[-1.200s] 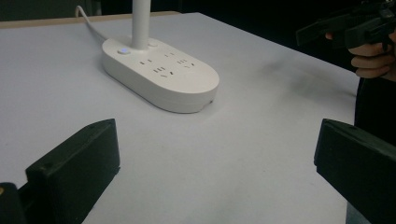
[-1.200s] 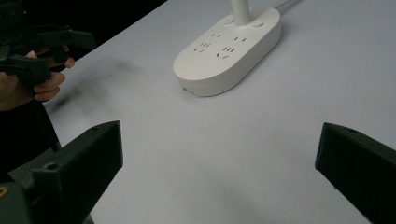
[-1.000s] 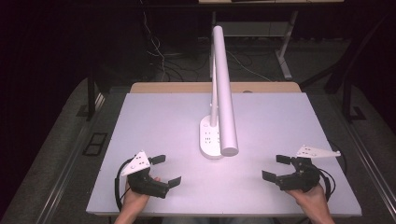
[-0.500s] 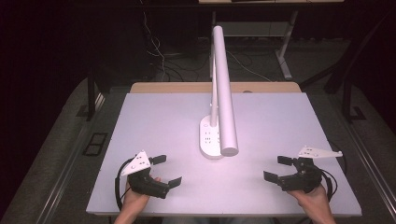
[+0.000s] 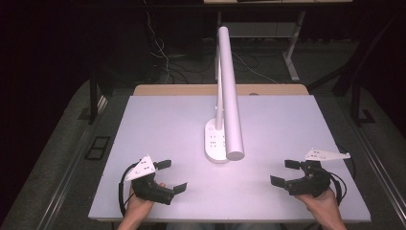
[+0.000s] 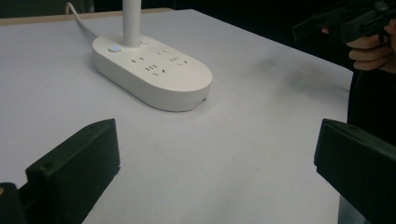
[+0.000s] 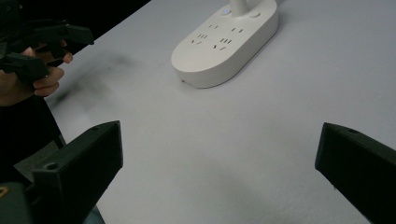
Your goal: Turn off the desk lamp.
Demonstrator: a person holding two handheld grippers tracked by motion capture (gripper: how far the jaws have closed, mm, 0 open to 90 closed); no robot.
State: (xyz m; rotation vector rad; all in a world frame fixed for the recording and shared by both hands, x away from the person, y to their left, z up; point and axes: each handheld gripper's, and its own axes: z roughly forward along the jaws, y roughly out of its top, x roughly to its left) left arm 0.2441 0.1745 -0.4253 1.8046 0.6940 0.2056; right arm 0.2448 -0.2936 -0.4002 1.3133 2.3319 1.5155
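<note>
Left gripper point(image 5: 171, 176) and right gripper point(image 5: 286, 173): jaws spread wide, holding nothing, hovering near table point(image 5: 163, 124) edge. Desk lamp point(image 5: 229, 100) top cut off in both gripper views.

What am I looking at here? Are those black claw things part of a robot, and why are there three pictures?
No robot here: a person holds a hand tool in each hand. The left gripper and the right gripper each have two black jaws, spread open and holding nothing.

The high view comes from a fixed camera above, looking down on the white table. The other two come from small cameras riding on each gripper, so the black blocks at the bottom corners are that gripper's own jaws.

On the table stands a white desk lamp whose oval base has power sockets and a small lit button. Its cord trails off behind. Nothing is held.
</note>
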